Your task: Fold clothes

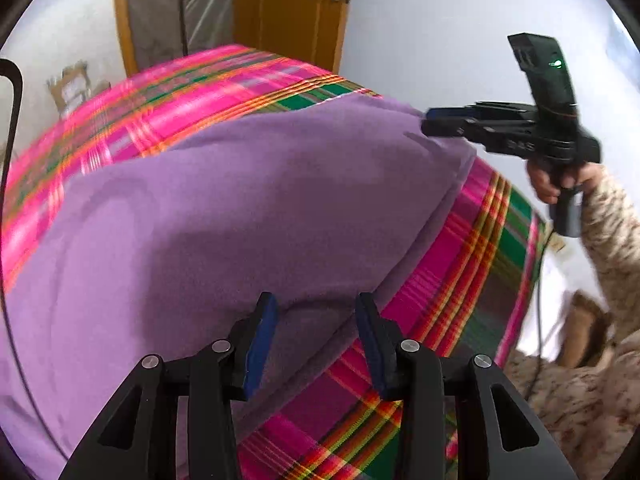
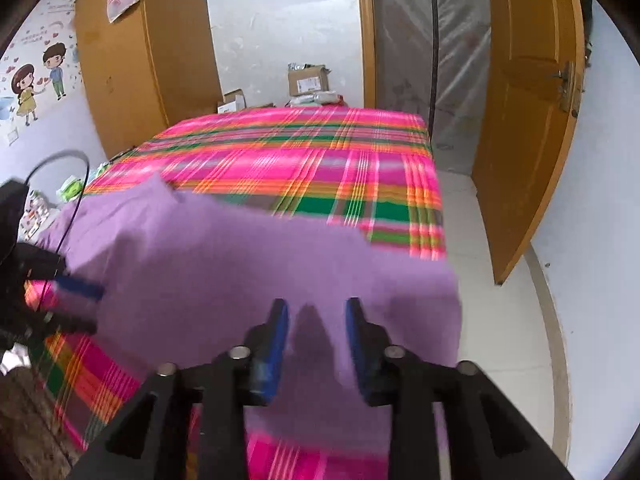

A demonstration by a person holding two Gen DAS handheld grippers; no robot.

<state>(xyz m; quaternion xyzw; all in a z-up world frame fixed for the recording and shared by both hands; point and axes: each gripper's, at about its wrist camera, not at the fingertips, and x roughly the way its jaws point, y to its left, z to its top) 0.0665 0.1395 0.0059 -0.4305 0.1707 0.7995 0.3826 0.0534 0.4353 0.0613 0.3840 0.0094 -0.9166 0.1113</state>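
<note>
Well, the purple cloth [image 2: 248, 264] lay spread over the plaid bed [image 2: 320, 152] (one edge hanging off the side). Both grippers, left [image 1: 316, 312] and right [image 2: 317, 316], stood partly open above it, gripping nothing.

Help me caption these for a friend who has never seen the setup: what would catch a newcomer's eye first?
First, the purple garment, spread over the near part of a bed with a loud pink, green and orange plaid cover. Next, the two black grippers with blue pads: the left gripper open over the garment's near edge, the right gripper open above the cloth. Behind the bed stands an orange wooden door.
</note>
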